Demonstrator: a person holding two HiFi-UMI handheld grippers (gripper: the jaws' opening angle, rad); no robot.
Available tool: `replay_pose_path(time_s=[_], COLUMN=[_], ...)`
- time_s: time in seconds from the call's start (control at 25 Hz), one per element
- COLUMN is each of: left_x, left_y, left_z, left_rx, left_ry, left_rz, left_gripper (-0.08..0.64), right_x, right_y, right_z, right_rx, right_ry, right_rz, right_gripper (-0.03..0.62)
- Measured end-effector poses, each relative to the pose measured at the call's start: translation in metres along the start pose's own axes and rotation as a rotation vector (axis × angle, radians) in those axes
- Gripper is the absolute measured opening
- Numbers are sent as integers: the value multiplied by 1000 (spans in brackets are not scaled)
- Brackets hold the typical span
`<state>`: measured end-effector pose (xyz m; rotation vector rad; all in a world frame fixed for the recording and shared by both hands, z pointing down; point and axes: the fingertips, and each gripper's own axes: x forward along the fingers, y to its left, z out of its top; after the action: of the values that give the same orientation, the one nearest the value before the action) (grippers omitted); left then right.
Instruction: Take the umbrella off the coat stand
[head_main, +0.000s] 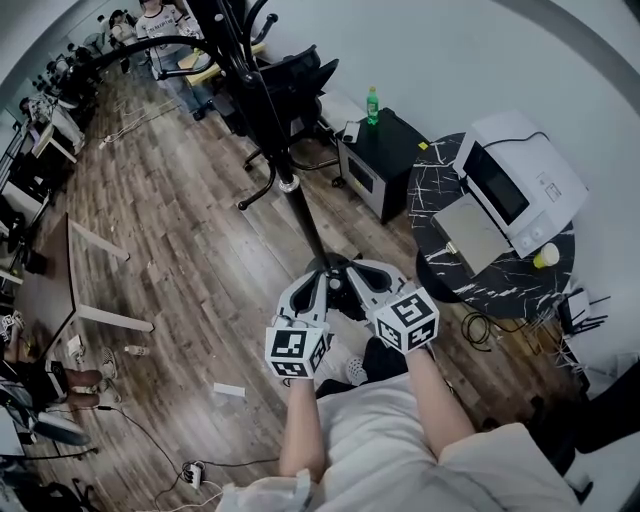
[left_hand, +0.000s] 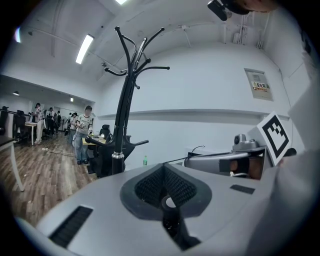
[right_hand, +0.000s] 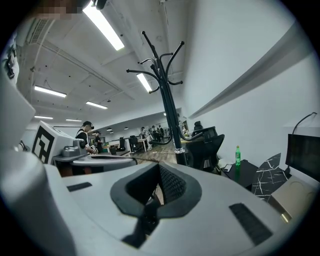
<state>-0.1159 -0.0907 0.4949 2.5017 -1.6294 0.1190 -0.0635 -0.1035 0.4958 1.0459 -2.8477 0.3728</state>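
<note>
Coat stand (head_main: 297, 205): upright on floor (head_main: 180, 235), just ahead. Umbrella: not made out on its hooks (left_hand: 136, 52). Judged light, stiff shaft, soft slippery canopy; grasp handle. Left gripper (left_hand: 164, 176), right gripper (right_hand: 159, 176): both closed, empty.

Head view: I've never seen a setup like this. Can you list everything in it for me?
coat stand: one, black, standing on the floor straight ahead
office chair: one, black, behind the stand
cabinet: one, black, low, against the wall
bottle: one, green, upright on the cabinet
round table: one, black with white veins, at right
appliance: one, white with a dark door, on the round table
people: several, far end of the room, top left
floor: brown wood planks
left gripper: one, grey, shut, empty, near the stand's base
right gripper: one, grey, shut, empty, beside the left one
</note>
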Motion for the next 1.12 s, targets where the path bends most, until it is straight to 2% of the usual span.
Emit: replay_pose_path(time_s=[0.84,1.12], left_x=[-6,-5], left_y=[-5,-6], left_z=[-10,-3], left_rx=[-22,-35], left_ry=[5,-20], left_rz=[-7,-12], left_gripper=[23,23], right_x=[-5,-6], right_y=[9,13], right_z=[-12,1], right_rx=[9,-32], right_ry=[41,35], right_rz=[17,19], right_gripper=[8,8])
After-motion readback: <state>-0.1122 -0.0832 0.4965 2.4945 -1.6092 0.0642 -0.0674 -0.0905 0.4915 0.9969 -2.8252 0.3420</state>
